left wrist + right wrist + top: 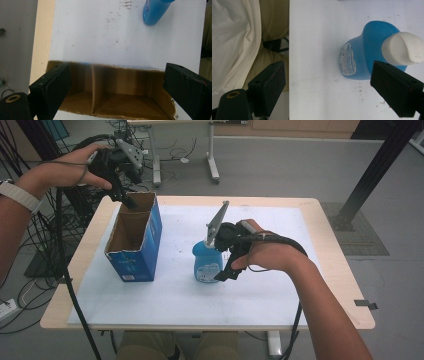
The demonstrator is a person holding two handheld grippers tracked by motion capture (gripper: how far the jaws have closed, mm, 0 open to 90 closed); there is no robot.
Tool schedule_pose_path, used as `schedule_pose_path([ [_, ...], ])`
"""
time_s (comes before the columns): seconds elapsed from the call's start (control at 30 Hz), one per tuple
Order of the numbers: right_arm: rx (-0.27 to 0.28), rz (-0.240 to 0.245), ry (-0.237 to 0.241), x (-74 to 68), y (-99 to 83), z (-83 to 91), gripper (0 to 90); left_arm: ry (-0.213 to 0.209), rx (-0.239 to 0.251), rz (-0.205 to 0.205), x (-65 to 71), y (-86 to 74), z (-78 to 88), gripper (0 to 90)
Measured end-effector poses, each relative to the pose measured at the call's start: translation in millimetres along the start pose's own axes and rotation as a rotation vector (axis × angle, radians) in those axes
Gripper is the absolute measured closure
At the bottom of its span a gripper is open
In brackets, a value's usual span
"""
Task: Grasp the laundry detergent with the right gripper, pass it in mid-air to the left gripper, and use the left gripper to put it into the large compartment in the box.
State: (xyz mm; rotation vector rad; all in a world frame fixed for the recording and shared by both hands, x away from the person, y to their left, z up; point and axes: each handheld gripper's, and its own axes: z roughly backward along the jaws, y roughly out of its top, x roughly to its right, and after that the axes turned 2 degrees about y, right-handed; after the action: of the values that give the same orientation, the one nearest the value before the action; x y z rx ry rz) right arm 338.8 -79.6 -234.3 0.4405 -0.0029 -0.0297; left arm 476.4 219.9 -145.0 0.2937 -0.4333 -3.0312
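While right gripper (327,82) gapes empty, blue bottle (364,52) stands upright, white-capped, labelled.

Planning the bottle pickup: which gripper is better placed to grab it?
Right. The right gripper hangs open beside the blue bottle, one jaw already by its white cap. The left gripper is over the open cardboard box.

On the table (330,290) lies a sheet (175,295). The box (135,255) stands on its left part, open upward. The bottle (206,265) stands to its right, apart from it. The left claw (125,200) hangs over the box's far end; the right claw (223,272) sits just beside the bottle's right.
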Motion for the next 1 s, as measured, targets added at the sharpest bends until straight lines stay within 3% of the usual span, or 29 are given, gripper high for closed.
schedule_pose_path([
  [1.0, 0.003, -0.004, -0.016, 1.0, -8.7, 9.2, 11.2, 0.0, 0.001, 0.003, 0.5, 0.7, -4.6, 9.0],
])
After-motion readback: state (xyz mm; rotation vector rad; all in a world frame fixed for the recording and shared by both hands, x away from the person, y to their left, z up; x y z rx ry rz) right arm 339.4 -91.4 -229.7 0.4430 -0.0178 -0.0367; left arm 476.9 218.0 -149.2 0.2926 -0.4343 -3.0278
